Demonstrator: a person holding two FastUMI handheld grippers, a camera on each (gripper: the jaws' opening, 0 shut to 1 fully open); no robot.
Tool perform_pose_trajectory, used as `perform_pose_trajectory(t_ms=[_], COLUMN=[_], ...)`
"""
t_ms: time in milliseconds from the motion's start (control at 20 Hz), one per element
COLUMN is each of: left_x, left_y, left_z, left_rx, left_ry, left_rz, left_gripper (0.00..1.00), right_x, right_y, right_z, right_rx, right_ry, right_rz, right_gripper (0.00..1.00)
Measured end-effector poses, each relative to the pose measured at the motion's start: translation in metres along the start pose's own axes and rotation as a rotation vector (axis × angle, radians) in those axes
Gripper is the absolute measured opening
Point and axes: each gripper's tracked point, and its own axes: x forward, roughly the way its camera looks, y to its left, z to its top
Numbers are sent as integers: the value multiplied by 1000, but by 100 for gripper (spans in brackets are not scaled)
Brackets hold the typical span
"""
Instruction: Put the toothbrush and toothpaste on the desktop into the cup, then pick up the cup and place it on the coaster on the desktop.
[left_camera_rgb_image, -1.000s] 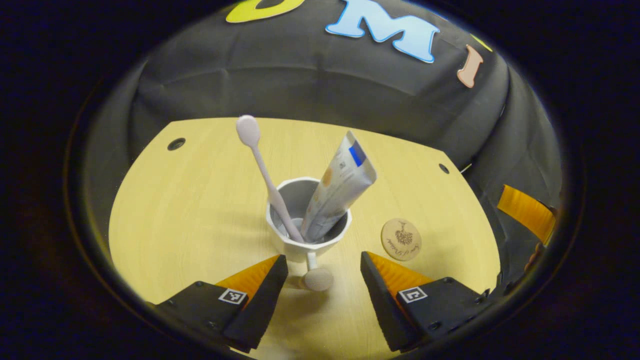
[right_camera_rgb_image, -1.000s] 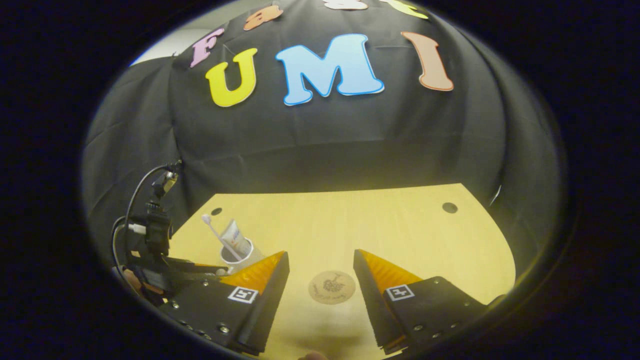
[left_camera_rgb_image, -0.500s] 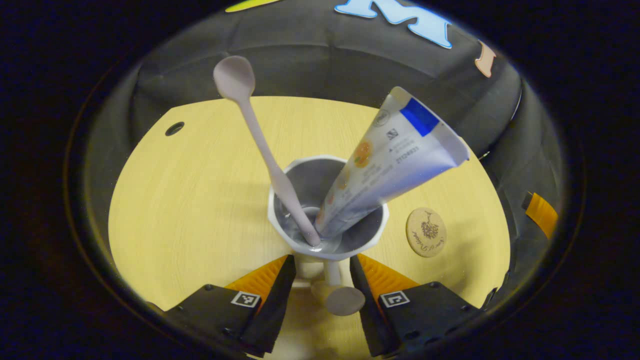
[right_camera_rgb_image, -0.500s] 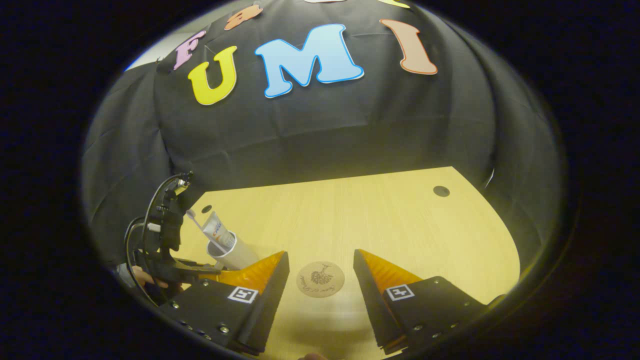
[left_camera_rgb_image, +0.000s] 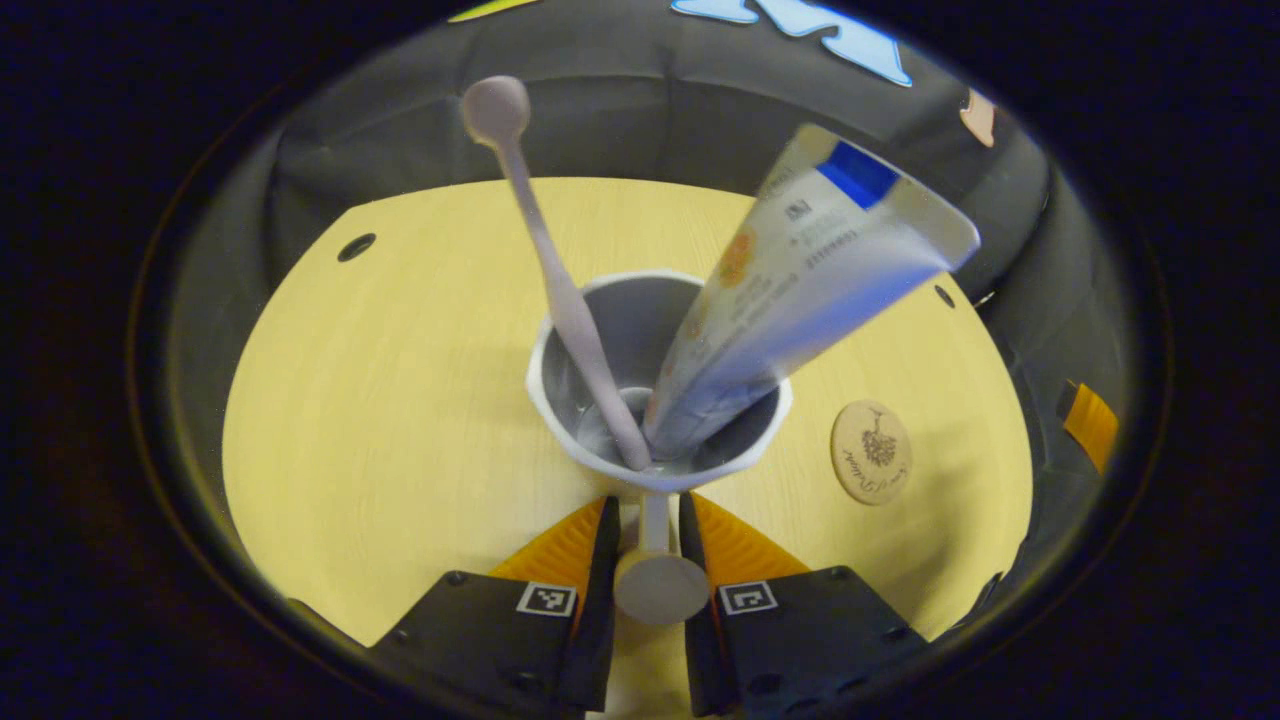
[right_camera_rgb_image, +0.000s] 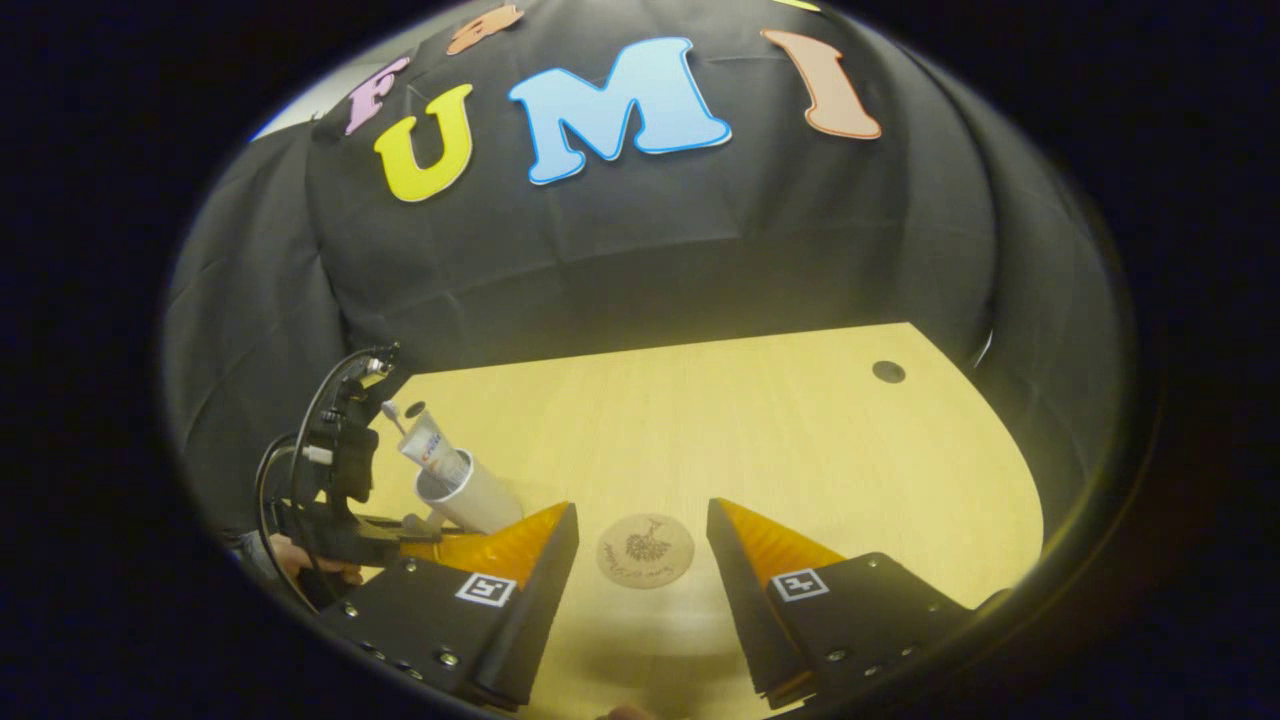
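Cup (left_camera_rgb_image: 655, 385) handle now between claw (left_camera_rgb_image: 648, 545) fingers.

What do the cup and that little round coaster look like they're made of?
The cup looks like matte grey-white plastic or ceramic: smooth faceted rim, dull sheen; I can't tell which. The coaster looks like cork or light wood: tan, matte, with a dark printed or burnt-in motif.

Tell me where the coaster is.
In the right gripper view the coaster lies flat on the desk between the right gripper's open fingers, right of the cup.

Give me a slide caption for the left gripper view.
Left gripper closed on handle of cup holding toothbrush and toothpaste.
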Motion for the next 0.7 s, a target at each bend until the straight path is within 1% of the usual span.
perform_pose_trajectory(t_ms=[50,100,150,200,250,300,350,400,450,500,550,700], left_x=[2,2,2,3,3,4,5,5,5,6,5,0], left_y=[0,0,1,1,0,-3,-5,-6,-6,-8,-11,-24], left_z=[0,1,2,2,3,3,4,4,4,3,3,5], left_rx=[11,24,39,50,63,68,66,67,73,76,78,100], left_ry=[-3,-12,-26,-31,-46,-55,-66,-72,-79,-81,-84,-101], left_rz=[8,13,27,37,39,38,33,31,37,37,37,29], left_gripper=[37,34,34,31,36,30,30,36,31,31,31,30], right_x=[-1,-2,-2,-2,-2,-3,-3,-4,-5,-7,-9,-15], right_y=[0,0,0,0,-1,-2,-2,-3,-4,-7,-8,-11], right_z=[0,0,1,1,0,-1,0,0,1,-1,-1,-1], right_rx=[-1,0,1,2,2,4,7,10,12,13,14,18], right_ry=[2,2,2,2,2,2,2,0,-2,-4,-5,-11], right_rz=[0,-1,-1,-3,-6,-9,-10,-12,-16,-19,-21,-27], right_gripper=[78,78,78,78,78,78,78,78,78,76,78,78])
